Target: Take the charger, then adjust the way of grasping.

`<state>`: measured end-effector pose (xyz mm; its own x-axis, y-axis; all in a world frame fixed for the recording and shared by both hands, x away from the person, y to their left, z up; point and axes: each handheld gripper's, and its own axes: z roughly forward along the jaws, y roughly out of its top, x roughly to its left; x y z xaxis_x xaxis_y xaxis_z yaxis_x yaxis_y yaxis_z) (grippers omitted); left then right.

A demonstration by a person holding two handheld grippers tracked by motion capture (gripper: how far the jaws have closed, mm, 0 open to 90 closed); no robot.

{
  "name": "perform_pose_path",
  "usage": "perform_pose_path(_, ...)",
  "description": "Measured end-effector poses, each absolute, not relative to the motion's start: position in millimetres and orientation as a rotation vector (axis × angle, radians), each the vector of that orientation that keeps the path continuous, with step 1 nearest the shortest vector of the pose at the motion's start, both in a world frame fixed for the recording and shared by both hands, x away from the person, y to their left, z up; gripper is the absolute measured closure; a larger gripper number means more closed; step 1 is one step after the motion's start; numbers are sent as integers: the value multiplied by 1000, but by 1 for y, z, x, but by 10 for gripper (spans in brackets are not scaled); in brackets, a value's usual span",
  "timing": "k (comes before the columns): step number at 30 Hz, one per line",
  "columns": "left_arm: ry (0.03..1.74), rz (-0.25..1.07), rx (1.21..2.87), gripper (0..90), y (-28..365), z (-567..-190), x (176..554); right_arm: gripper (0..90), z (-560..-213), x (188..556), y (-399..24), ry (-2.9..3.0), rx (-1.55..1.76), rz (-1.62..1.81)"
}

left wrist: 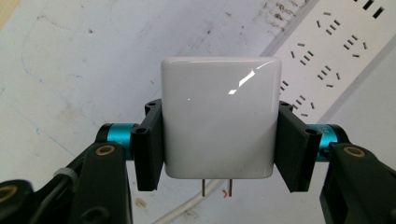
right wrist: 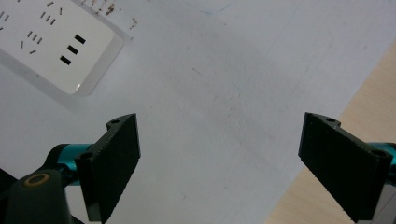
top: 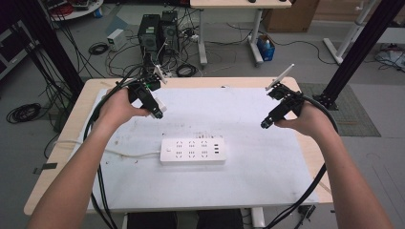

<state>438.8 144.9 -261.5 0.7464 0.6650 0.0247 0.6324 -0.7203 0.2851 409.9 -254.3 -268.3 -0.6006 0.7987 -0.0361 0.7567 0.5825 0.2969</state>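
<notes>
Left gripper (left wrist: 219, 144) clamps a glossy, square white charger (left wrist: 220, 116).

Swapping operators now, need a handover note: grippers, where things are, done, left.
Left gripper: shut on the white charger, jaws on its two sides, two metal prongs showing at its lower edge; held above the mat.
Right gripper: open, empty, over the mat's right part near the wooden table edge.
Power strip: flat on the white mat, mid-table, sockets up, nothing plugged in, its cord running off left.
Done: charger picked up.
Left, probably: plug the charger into a strip socket; the right gripper could steady the strip.
</notes>
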Motion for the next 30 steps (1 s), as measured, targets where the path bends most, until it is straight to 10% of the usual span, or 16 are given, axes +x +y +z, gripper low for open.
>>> perform_pose_path(30, 291, 273, 2342, 426, 66, -275, 376, 221, -244, 402, -188, 2719, 1660, 1138)
